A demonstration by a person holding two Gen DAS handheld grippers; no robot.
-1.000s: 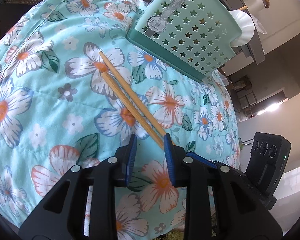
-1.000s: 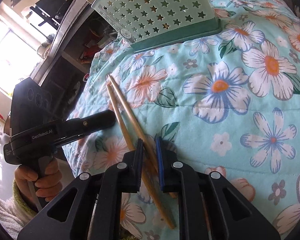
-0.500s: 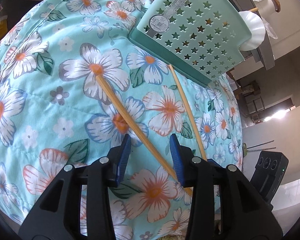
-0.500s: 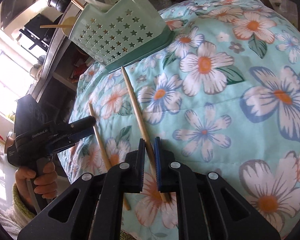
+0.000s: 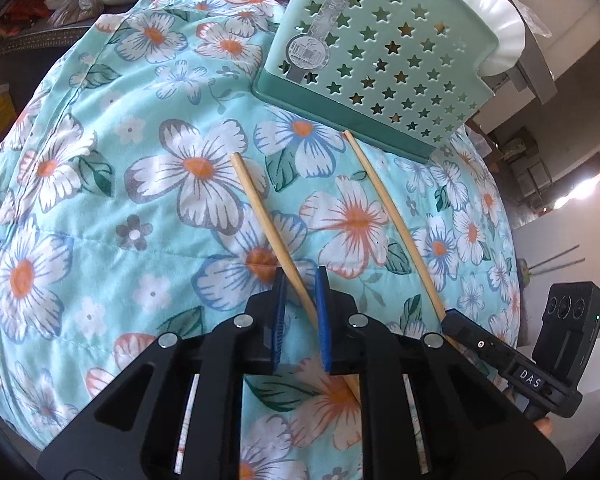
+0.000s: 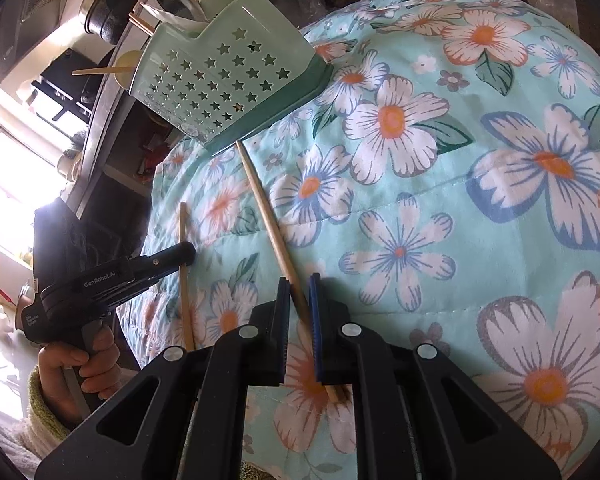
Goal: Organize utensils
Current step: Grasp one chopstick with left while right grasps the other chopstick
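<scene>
Two wooden chopsticks lie apart on the flowered cloth. My left gripper (image 5: pixel 301 280) is shut on the left chopstick (image 5: pixel 262 216); it also shows in the right wrist view (image 6: pixel 185 276). My right gripper (image 6: pixel 299 285) is shut on the right chopstick (image 6: pixel 265 216), whose far tip touches the base of the green star-holed utensil holder (image 6: pixel 220 88). That chopstick (image 5: pixel 388 216) and the holder (image 5: pixel 380 60) also show in the left wrist view. The holder stands upright with a spoon and several sticks in it.
The flowered cloth (image 5: pixel 100 200) covers the whole table and drops off at its edges. A white dish (image 5: pixel 500 36) stands behind the holder. A dark pot (image 6: pixel 108 4) and shelves are behind the table. The right gripper's body (image 5: pixel 512 364) is close to my left one.
The two chopsticks, crossed together a second ago, have been pulled apart. The right one swung toward the holder. My left gripper has closed on the left chopstick.
</scene>
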